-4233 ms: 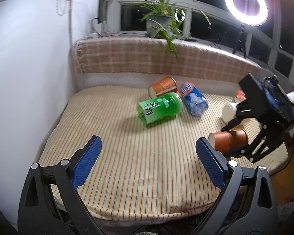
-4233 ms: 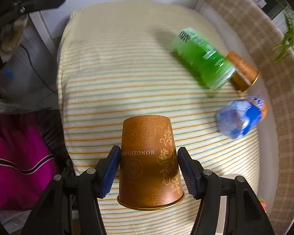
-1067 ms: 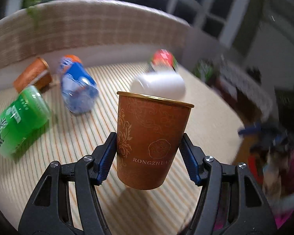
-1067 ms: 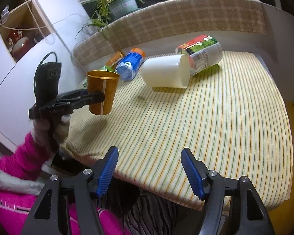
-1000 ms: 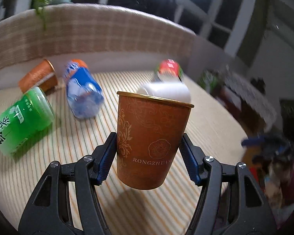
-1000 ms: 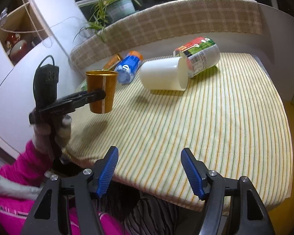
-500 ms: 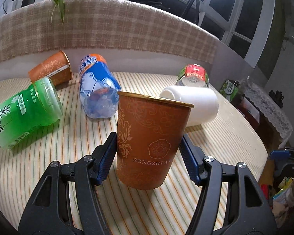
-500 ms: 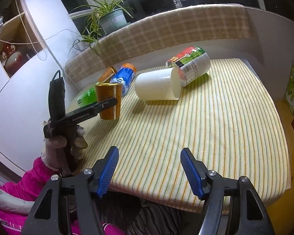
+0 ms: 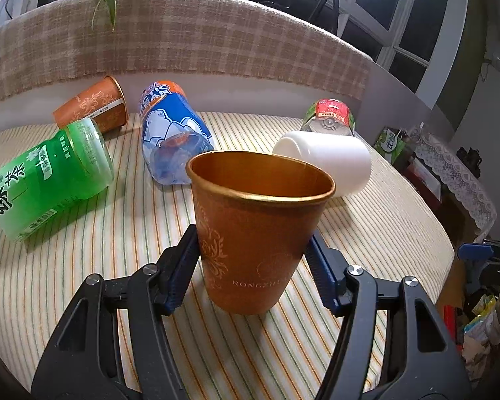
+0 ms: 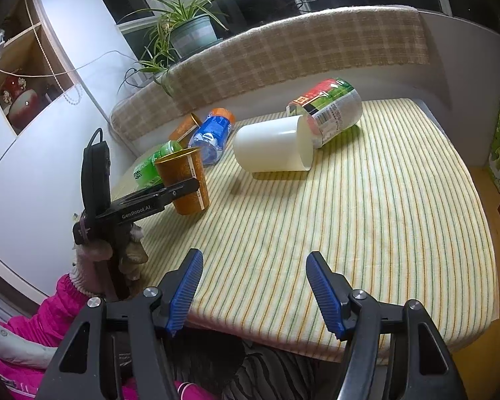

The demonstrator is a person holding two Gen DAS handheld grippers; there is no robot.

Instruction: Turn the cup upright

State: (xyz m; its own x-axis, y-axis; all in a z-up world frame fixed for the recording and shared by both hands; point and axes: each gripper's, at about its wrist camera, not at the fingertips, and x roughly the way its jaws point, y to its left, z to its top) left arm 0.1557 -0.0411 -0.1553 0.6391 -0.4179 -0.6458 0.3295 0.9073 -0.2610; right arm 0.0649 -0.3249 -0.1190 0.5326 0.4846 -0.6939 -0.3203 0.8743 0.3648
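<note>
A: Left hand-held gripper (image 9: 253, 266): state?
B: Closed on the brown paper cup (image 9: 256, 230), a blue pad against each side of the lower wall. Cup upright, mouth up, gold rim level. In the right wrist view its base looks to be at the striped cloth (image 9: 366, 233), but I cannot tell whether it is touching.

A: Where on the surface?
B: Near the front left edge, close to the person's gloved hand (image 10: 96, 253).

A: Around the cup?
B: Just behind it, a blue bottle (image 9: 173, 133) on its side. To the cup's left, a green bottle (image 9: 46, 180), also lying down. Behind that, a second brown cup (image 9: 91, 106) lying on its side by the plaid backrest (image 9: 216, 43). To the cup's right and behind, a white cup (image 9: 326, 161) on its side; a red-and-green labelled jar (image 9: 330, 115) lies touching or just beyond it.

A: Right hand-held gripper (image 10: 253, 293)?
B: Wide apart, nothing between the fingers. Hovers at the near edge, well apart from the brown paper cup.

A: Beyond?
B: Potted plant (image 10: 190, 33) on the sill behind the backrest.
</note>
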